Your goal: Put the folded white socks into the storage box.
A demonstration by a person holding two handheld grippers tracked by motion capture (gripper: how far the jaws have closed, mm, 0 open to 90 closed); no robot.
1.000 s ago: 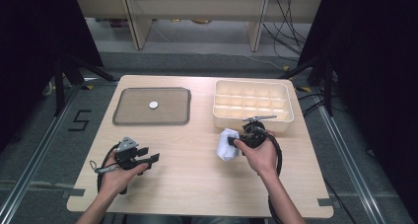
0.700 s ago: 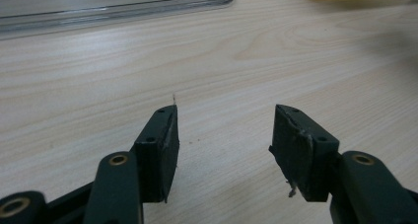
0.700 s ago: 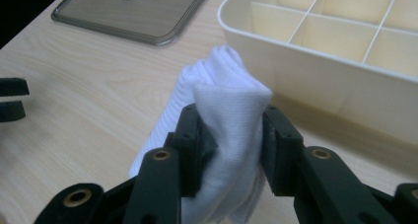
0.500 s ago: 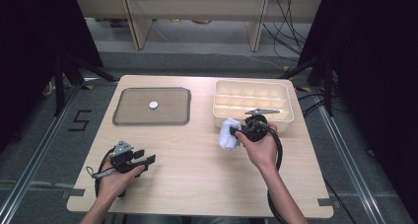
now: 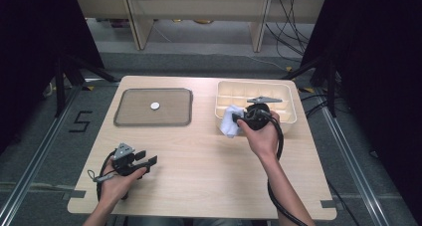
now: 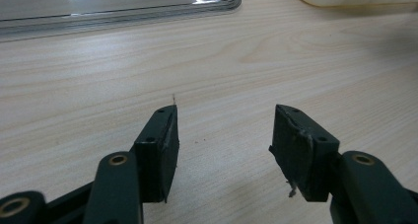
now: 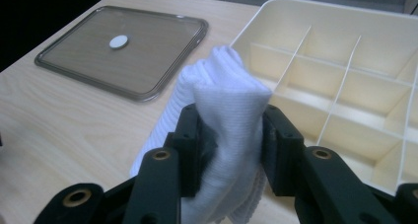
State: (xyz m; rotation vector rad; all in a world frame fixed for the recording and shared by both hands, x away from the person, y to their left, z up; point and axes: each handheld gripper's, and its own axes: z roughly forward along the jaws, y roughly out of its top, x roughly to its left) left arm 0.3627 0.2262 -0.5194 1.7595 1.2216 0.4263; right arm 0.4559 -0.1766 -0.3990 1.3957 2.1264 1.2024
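Observation:
A folded white cloth (image 7: 224, 110) is pinched between the black jaws of my right gripper (image 7: 230, 135), which is shut on it. In the high view that right gripper (image 5: 238, 119) holds the white cloth (image 5: 229, 121) raised at the near left corner of the cream divided box (image 5: 284, 99). The cream box (image 7: 345, 61) has several compartments, and those I can see hold nothing. My left gripper (image 5: 148, 160) rests low over the table near its front left edge. Its jaws stand open over bare wood in the left gripper view (image 6: 224, 145).
A clear shallow tray (image 5: 124, 109) lies at the back left with a small white disc (image 5: 155, 105) in it. Both also appear in the right gripper view: tray (image 7: 69, 61), disc (image 7: 118, 41). Black cables trail from both grippers. Shelving stands beyond the table.
My right gripper has carried the cloth up and away from me, from the table in front of the box to the box's near left corner. The left gripper has stayed put.

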